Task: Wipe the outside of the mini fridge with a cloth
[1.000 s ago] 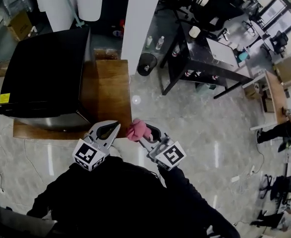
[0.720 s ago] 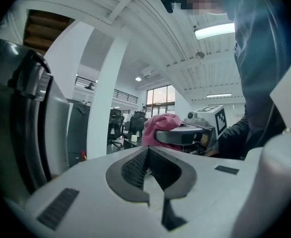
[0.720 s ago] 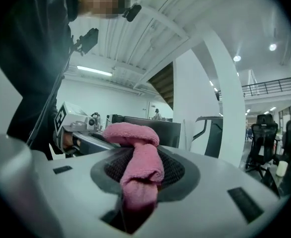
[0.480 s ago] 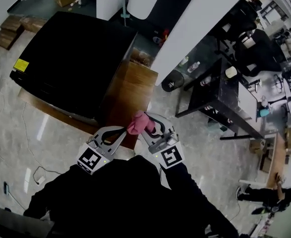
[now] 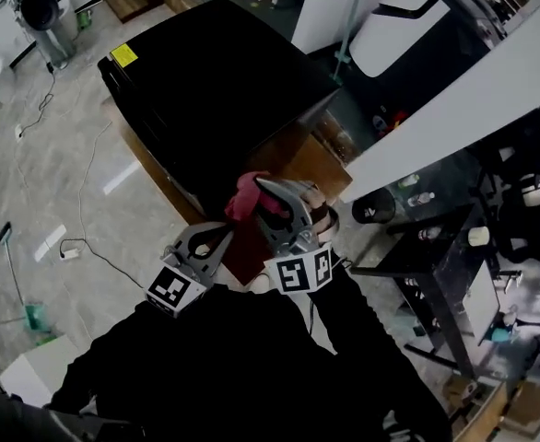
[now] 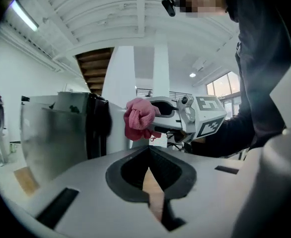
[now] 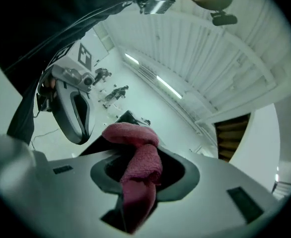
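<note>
Pink cloth [image 5: 245,197] near black mini fridge [image 5: 205,81]

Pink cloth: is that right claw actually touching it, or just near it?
Touching. The right gripper view shows the pink cloth clamped between the jaws of the right claw, with its bunched end sticking out past their tips.

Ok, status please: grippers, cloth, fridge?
Right gripper shut on pink cloth. Left gripper shut, empty. Cloth by mini fridge corner, contact unclear. Nothing in the way.
</note>
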{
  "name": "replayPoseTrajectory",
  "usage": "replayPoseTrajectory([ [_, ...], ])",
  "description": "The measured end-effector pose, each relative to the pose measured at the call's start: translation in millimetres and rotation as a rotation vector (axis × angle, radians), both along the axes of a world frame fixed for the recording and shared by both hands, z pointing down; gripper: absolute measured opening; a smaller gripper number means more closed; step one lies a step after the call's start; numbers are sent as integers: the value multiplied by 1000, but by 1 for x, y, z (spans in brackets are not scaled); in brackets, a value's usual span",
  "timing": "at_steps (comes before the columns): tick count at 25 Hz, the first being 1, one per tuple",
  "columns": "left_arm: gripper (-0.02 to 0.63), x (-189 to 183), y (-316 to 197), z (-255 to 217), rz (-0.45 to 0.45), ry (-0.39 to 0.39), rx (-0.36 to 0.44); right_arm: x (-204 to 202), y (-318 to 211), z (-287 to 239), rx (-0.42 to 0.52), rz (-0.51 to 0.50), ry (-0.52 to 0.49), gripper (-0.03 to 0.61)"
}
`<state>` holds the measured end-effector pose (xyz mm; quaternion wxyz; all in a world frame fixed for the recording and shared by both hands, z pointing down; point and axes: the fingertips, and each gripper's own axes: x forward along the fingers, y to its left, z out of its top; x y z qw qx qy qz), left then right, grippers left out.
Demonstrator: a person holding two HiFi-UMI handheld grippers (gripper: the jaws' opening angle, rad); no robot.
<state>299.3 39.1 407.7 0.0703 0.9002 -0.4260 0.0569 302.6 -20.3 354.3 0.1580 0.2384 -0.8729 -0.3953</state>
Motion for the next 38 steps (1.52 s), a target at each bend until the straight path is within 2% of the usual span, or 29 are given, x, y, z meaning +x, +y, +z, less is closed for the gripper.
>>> replayPoseTrajectory([
  [3, 6, -8, 4, 2, -143, -19, 5, -17, 0, 3, 123, -89, 48, 132],
  [6, 6, -18, 9, 4, -270, -22, 18, -28, -4, 12, 197, -134, 57, 132],
  [12, 6, -32, 6, 2, -437, -26, 80, -33, -2, 26, 271, -236, 14, 130],
  [17, 6, -34, -5, 27, -533, 14, 48, -37, 1, 71, 256, -299, 31, 129],
  [21, 6, -35, -18, 64, -561, 16, 8, -44, 2, 129, 225, -339, 72, 129],
  [24, 6, -37, -24, 105, -573, -12, -48, -49, 5, 172, 197, -369, 117, 129],
  [31, 6, -24, -34, 209, -575, -72, -223, -42, 1, 271, 108, -397, 238, 129],
  [35, 6, -29, -32, 264, -553, -119, -323, -44, 2, 323, 84, -407, 312, 129],
  [38, 6, -38, -27, 296, -560, -120, -401, -47, 5, 363, 72, -427, 381, 129],
])
